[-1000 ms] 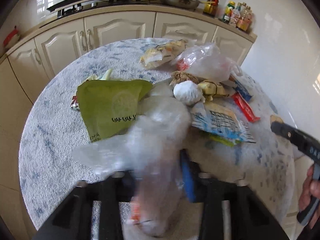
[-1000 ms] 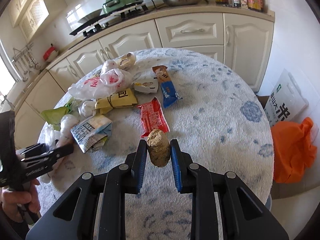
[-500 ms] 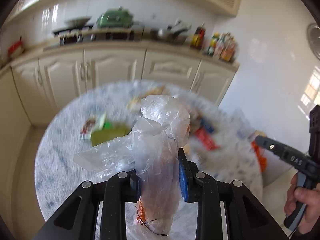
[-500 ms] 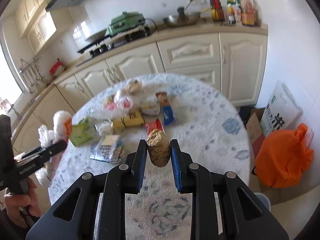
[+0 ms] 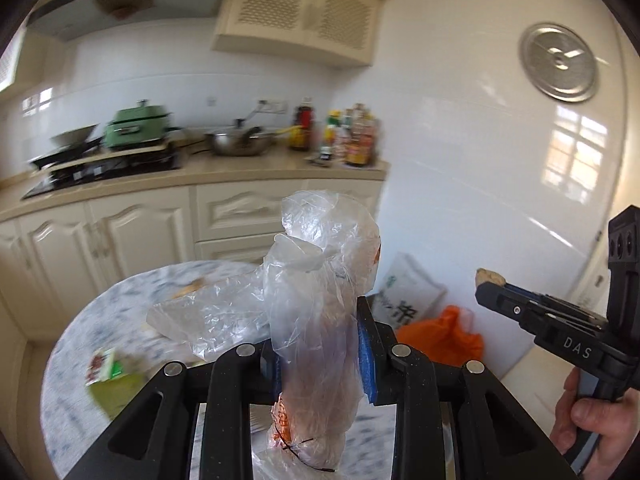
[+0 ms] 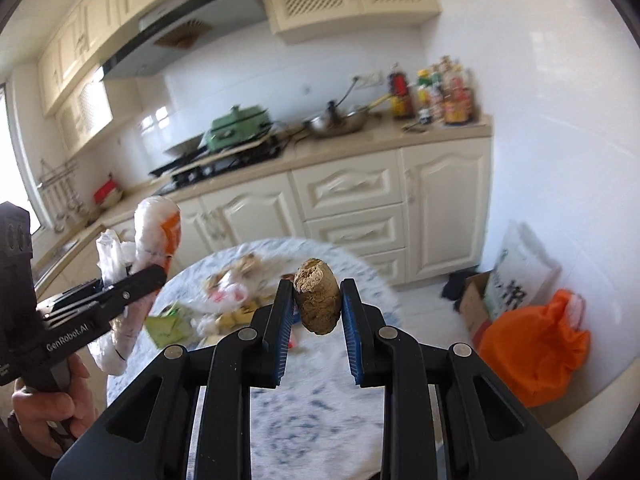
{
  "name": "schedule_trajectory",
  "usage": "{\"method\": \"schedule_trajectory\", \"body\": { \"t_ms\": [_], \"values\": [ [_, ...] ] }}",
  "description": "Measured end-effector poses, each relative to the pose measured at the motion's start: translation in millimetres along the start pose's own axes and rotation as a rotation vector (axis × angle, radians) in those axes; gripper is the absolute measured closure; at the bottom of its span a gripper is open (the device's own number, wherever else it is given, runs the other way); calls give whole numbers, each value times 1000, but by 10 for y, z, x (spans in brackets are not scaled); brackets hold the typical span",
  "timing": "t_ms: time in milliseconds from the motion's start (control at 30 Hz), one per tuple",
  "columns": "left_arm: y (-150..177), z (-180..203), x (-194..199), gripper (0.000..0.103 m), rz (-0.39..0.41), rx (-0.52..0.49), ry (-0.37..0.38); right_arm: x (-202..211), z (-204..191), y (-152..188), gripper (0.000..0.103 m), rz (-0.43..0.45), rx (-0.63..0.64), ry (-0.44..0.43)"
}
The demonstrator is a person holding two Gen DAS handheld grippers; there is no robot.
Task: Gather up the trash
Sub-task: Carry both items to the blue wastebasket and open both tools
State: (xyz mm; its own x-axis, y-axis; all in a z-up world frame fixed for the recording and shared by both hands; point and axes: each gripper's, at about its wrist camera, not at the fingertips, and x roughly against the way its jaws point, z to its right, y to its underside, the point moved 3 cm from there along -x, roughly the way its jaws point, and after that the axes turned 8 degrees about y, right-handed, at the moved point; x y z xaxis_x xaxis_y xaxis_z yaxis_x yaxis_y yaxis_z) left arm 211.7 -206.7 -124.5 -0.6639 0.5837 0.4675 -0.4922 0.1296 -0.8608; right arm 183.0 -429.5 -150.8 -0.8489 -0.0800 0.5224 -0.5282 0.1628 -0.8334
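So the trash in hand right now: a crumpled clear plastic bag with some orange print, pinched between the blue pads of the left gripper, and a brown half-eaten bread-like lump squeezed in the right gripper. Both sets of jaws are nearly closed, pressing on their catch, and both pieces hang in the air above the round table, clear of its surface.

Looks to me like the carry step: two bits picked, neither dropped anywhere yet. The next move probably calls for swinging over to wherever trash goes and opening the jaws above it. My guess is the orange bag on the floor by the wall, right of the table, but I can't see into it or tell if its mouth is open. Beside it sit a white sack with green print and a small cardboard box; contents hidden.

More wrappers are left on the table, blurry.
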Motion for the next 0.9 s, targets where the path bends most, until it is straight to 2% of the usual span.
{"method": "schedule_trajectory", "body": {
  "t_ms": [100,267,500,700,900],
  "values": [
    [-14,311,-211,77,-24,-42,65,146,343,13,79,18,-48,66],
    [34,805,-702,77,-113,-92,200,334,1075,199,79,8,-158,204],
    [334,1520,-1384,77,-265,-132,359,352,1982,733,79,-92,-292,363],
    [719,1863,-1995,77,-439,-136,428,92,2494,1357,79,-223,-394,401],
    [1110,2116,-2602,77,-601,-131,433,-222,2910,1930,79,-350,-496,405]
  ]
}}
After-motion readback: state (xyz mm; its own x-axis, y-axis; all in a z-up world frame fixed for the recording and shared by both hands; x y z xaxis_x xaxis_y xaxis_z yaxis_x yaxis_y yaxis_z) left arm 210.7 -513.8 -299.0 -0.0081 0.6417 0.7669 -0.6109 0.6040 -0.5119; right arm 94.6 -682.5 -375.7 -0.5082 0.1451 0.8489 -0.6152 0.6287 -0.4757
